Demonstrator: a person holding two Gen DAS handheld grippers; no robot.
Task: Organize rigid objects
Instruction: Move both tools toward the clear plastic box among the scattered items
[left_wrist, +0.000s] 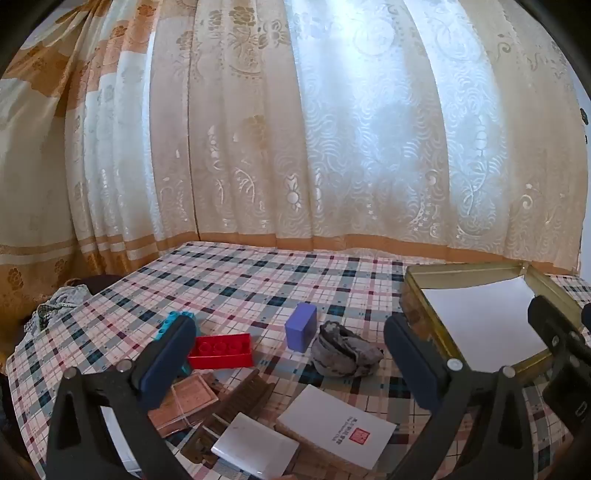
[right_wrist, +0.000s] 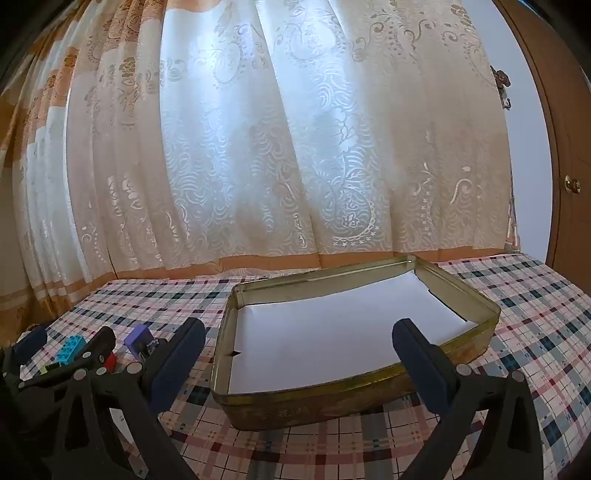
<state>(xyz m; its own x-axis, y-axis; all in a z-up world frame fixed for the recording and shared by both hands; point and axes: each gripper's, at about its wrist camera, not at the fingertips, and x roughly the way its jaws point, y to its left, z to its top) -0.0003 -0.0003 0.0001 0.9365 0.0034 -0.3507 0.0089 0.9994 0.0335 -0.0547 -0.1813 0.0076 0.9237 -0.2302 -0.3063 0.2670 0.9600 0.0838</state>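
My left gripper stands open over a cluster of items, with nothing between its fingers. Under it lie a red brick, a cyan brick partly behind the left finger, an upright purple block and a grey crumpled lump. Closer in are a white booklet, a white card and brown wooden pieces. My right gripper is open and empty, just in front of a gold tin lined with white paper. The tin lies right of the cluster.
A plaid cloth covers the table. A patterned curtain hangs along its far edge. A bundle of fabric sits off the table's left side. A brown door stands at the far right.
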